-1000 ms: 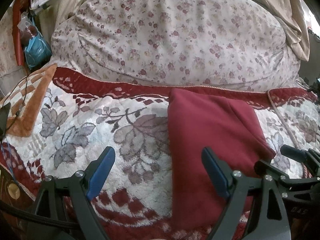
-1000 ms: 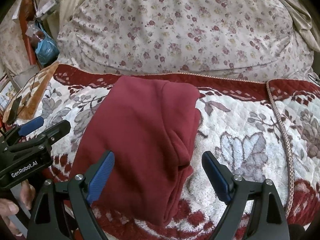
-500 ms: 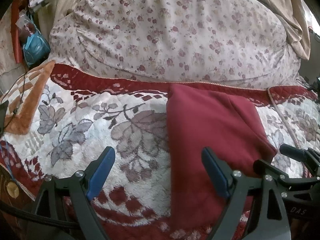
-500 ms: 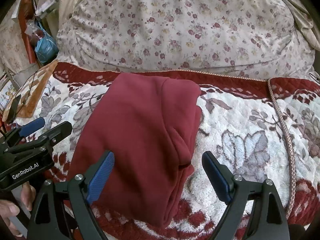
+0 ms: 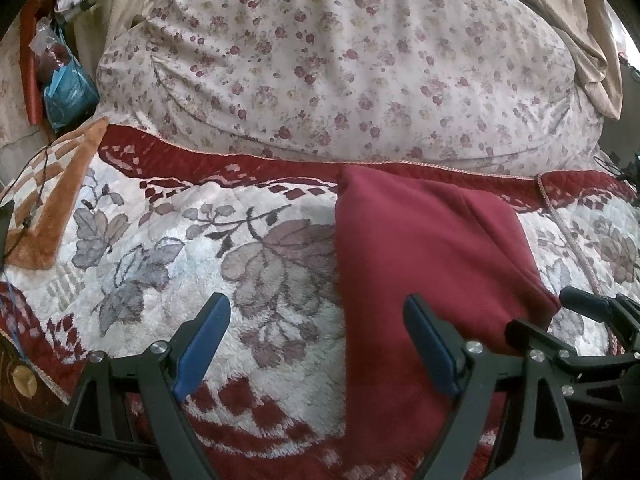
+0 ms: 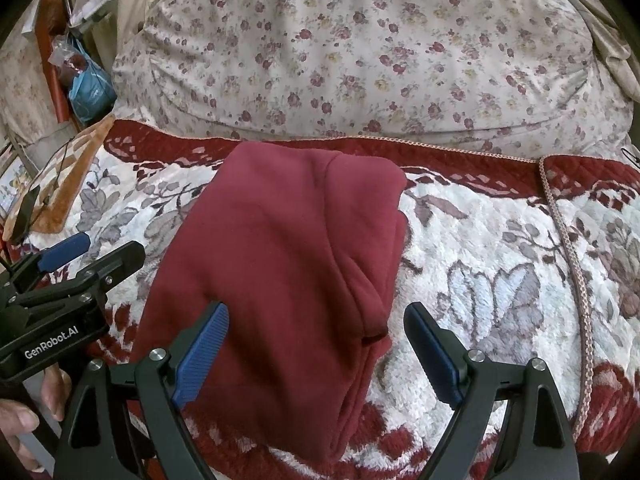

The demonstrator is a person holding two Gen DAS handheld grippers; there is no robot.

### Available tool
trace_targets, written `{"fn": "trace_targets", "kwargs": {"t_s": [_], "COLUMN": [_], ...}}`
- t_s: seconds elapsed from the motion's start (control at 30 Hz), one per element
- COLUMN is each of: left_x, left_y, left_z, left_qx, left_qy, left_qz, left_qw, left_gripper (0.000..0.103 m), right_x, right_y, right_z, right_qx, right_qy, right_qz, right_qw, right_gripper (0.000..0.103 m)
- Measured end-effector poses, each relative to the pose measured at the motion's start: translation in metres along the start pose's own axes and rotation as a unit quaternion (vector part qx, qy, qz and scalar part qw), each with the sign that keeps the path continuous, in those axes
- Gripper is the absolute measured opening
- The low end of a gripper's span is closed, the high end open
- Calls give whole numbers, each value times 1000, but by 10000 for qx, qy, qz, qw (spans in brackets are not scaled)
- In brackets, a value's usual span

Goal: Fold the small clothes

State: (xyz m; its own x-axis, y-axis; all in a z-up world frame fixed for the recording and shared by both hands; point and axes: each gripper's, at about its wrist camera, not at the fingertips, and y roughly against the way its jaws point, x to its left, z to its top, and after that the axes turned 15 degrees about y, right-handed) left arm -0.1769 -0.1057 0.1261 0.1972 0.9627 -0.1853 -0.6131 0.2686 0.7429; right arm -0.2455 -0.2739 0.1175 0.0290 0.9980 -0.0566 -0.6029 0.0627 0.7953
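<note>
The maroon garment (image 6: 280,272), soft and limp (likely thick fleece), is lying folded, best pinched at its near edge, while both the left gripper (image 5: 316,344) and the right gripper (image 6: 316,352) are hovering wide open.

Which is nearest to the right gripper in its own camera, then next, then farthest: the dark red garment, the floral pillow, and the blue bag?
From the right gripper, both jaws open:
1. Dark red garment, lying folded right between and ahead of the jaws.
2. Floral pillow, across the back, beyond the garment.
3. Blue bag, far left, behind the pillow's corner.
</note>
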Motion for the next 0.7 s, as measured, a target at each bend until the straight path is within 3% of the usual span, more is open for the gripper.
{"fn": "trace_targets", "kwargs": {"t_s": [0.7], "left_x": [7], "left_y": [-22], "left_z": [8], "left_qx": [188], "left_qy": [34], "left_qz": [-15], "left_qw": [9998], "left_gripper": [87], "right_x": [-3], "right_y": [-16], "right_z": [8], "right_qx": [126], "right_qy": [-16], "right_qz": [1], "right_qw": [9999], "right_gripper": [93]}}
